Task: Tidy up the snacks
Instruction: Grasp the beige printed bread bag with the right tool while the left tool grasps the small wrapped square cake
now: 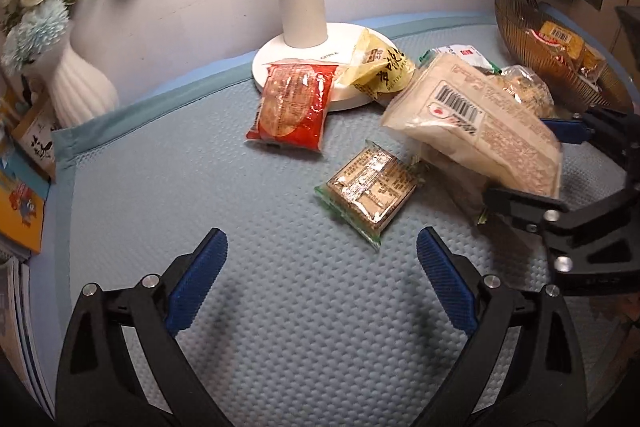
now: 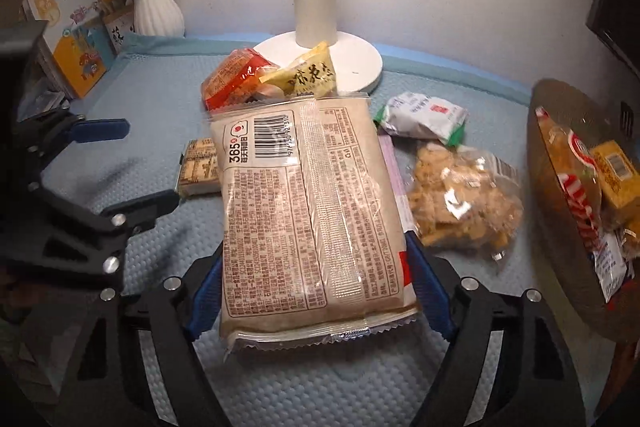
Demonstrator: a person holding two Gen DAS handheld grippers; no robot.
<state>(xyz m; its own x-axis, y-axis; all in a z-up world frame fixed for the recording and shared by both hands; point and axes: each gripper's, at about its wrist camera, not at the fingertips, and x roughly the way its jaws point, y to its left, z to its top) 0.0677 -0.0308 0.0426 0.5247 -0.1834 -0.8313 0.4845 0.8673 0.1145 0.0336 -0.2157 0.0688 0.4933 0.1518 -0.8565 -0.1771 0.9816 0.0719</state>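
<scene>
My right gripper (image 2: 316, 291) is shut on a large beige packet (image 2: 312, 211) with a barcode, held tilted just above the blue mat (image 2: 152, 107). In the left wrist view the same beige packet (image 1: 480, 123) sits between the right gripper's fingers (image 1: 516, 201). My left gripper (image 1: 322, 247) hangs open over bare mat, nothing between its fingers. On the mat lie a red packet (image 1: 292, 103), a yellow packet (image 1: 378, 67), a green-edged brown packet (image 1: 370, 187), a white-green packet (image 2: 424, 117) and a clear bag of crackers (image 2: 460, 195).
An amber bowl (image 2: 560, 115) at the right holds a yellow box (image 2: 616, 179) and a red-white packet (image 2: 576, 195). A white lamp base (image 1: 280, 55) stands at the back, partly under the red and yellow packets. A white vase (image 1: 80, 83) and books (image 1: 24, 203) line the left edge.
</scene>
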